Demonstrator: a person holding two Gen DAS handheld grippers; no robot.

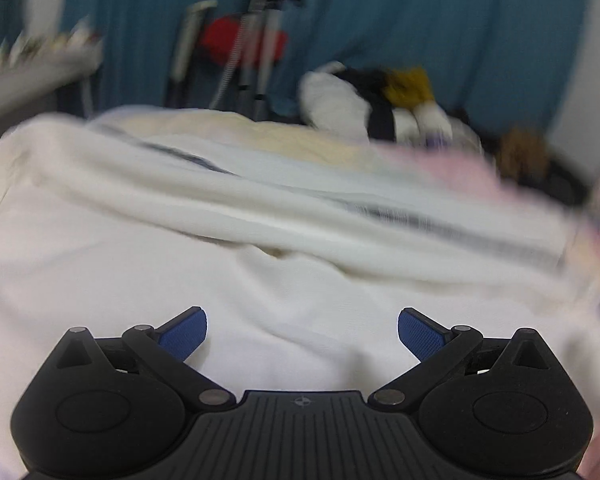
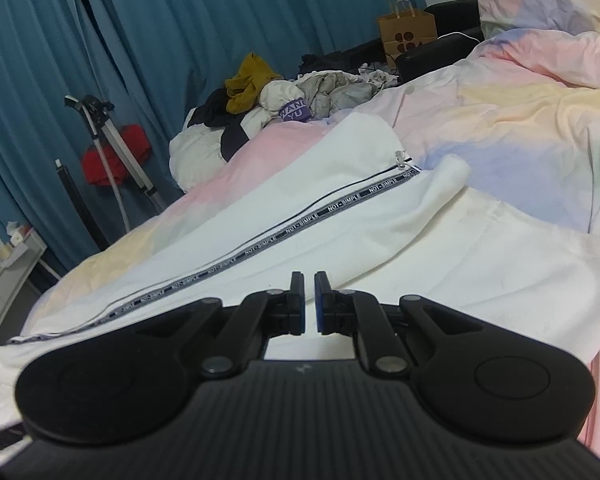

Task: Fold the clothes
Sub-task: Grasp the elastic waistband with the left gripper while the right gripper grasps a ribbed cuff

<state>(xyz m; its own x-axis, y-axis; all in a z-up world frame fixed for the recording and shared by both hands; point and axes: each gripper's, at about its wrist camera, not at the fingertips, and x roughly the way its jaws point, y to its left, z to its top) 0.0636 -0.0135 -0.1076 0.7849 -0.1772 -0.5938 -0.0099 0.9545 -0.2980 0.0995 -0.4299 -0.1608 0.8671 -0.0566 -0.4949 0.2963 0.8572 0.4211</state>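
A white zip-up jacket [image 2: 300,184] lies spread on the pastel bed sheet [image 2: 520,120]. A black-and-white lettered tape [image 2: 340,206] runs along its zipper, and one sleeve [image 2: 440,184] is folded across the body. My right gripper [image 2: 309,276] is shut just over the jacket's near edge; I see no cloth between its pads. The left wrist view is blurred by motion. There the same white jacket [image 1: 260,208] fills the middle. My left gripper [image 1: 302,314] hovers above the jacket, open wide, with nothing between its blue pads [image 1: 184,334].
A heap of loose clothes [image 2: 284,88] sits at the bed's far edge, with a brown paper bag [image 2: 408,32] behind it. Blue curtains [image 2: 180,20] hang behind. A stand holding something red [image 2: 112,152] is on the left, near a low shelf [image 2: 8,264]. Pillows [image 2: 540,0] lie far right.
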